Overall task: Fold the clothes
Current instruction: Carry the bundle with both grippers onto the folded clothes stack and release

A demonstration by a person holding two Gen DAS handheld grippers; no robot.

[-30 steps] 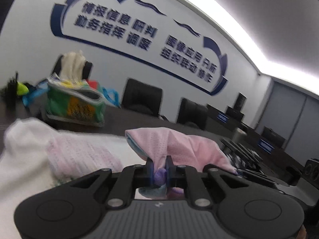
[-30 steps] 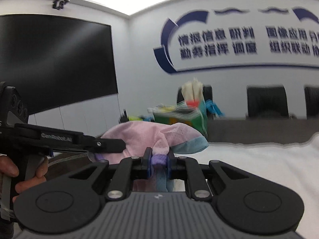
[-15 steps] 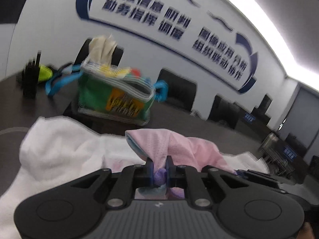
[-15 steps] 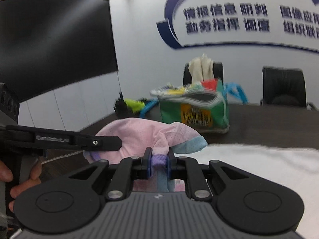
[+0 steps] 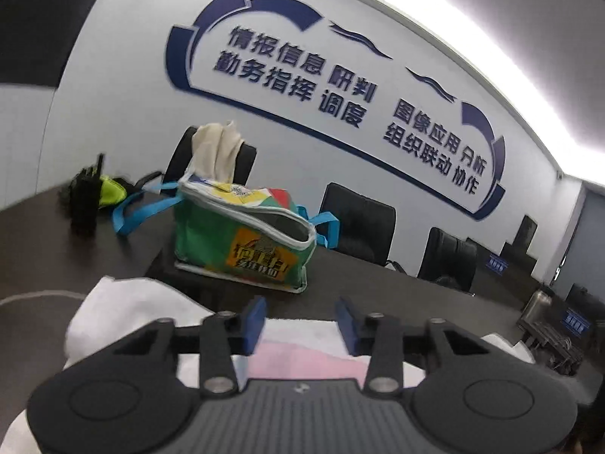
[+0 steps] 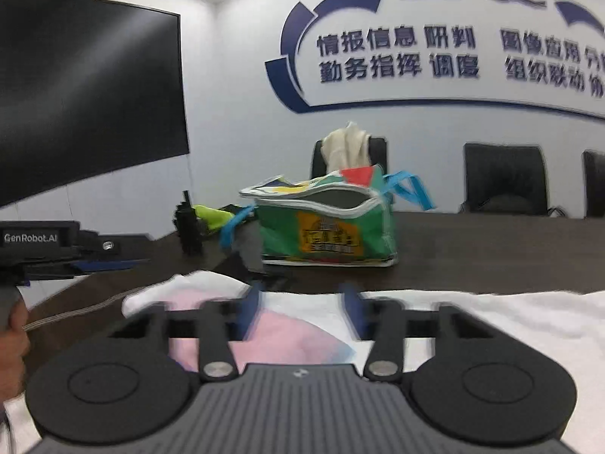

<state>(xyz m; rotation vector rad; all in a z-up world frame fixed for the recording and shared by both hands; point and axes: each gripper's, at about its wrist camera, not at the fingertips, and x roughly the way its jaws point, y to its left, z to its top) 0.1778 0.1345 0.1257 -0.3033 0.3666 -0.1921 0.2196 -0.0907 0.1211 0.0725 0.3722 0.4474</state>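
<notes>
Dark brown table [image 6: 491, 249] fills a meeting room with big blue writing on the white wall [image 5: 340, 87]. On it sits a green cloth bag with blue straps [image 6: 329, 234], beside a white towel [image 6: 491, 314]. The soft pink garment [image 6: 287, 336] lies flat on that towel. Both the left gripper [image 5: 300, 327] and right gripper [image 6: 302, 312] have just been opening; each gapes a little above the pink cloth, gripping nothing.

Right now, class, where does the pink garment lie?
In both wrist views the pink garment lies flat on the white cloth, just below the open fingers, with the green bag standing beyond it on the dark table.
</notes>
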